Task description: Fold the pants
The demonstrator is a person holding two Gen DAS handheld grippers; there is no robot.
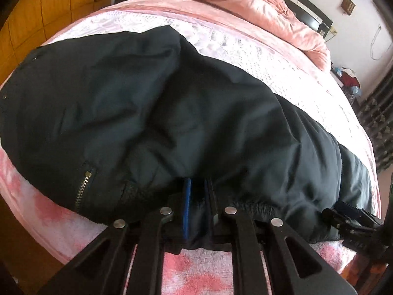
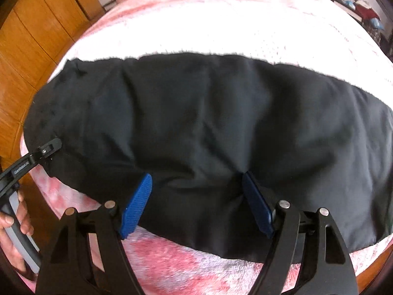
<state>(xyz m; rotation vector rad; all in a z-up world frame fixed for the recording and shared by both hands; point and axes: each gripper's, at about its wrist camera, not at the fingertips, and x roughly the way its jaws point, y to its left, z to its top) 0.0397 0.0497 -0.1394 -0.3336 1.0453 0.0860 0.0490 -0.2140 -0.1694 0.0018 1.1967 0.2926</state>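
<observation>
Two views: left wrist first, then right wrist.
Left wrist, pants: the black pants (image 1: 152, 103) lie spread across the pink bed (image 1: 36, 196), with a brass zipper (image 1: 83, 186) near the front edge.
Left wrist, left gripper: the left gripper (image 1: 196, 196) has its blue fingers (image 1: 187, 196) nearly together, clenched on a fold of the pants at the elastic waistband (image 1: 253, 207).
Left wrist, background: a crumpled pink quilt (image 1: 245, 2) lies at the far end of the bed, a wooden wardrobe (image 1: 36, 12) stands at the left.
Right wrist, pants: the pants (image 2: 208, 123) lie flat across the bed (image 2: 172, 270).
Right wrist, right gripper: the right gripper (image 2: 196, 201) is released; its fingers (image 2: 137, 204) stand wide apart over the near edge of the pants, not squeezing the cloth.
Right wrist, left side: a hand (image 2: 14, 223) holds the handle of the left gripper (image 2: 52, 145), whose tip is at the edge of the pants.
</observation>
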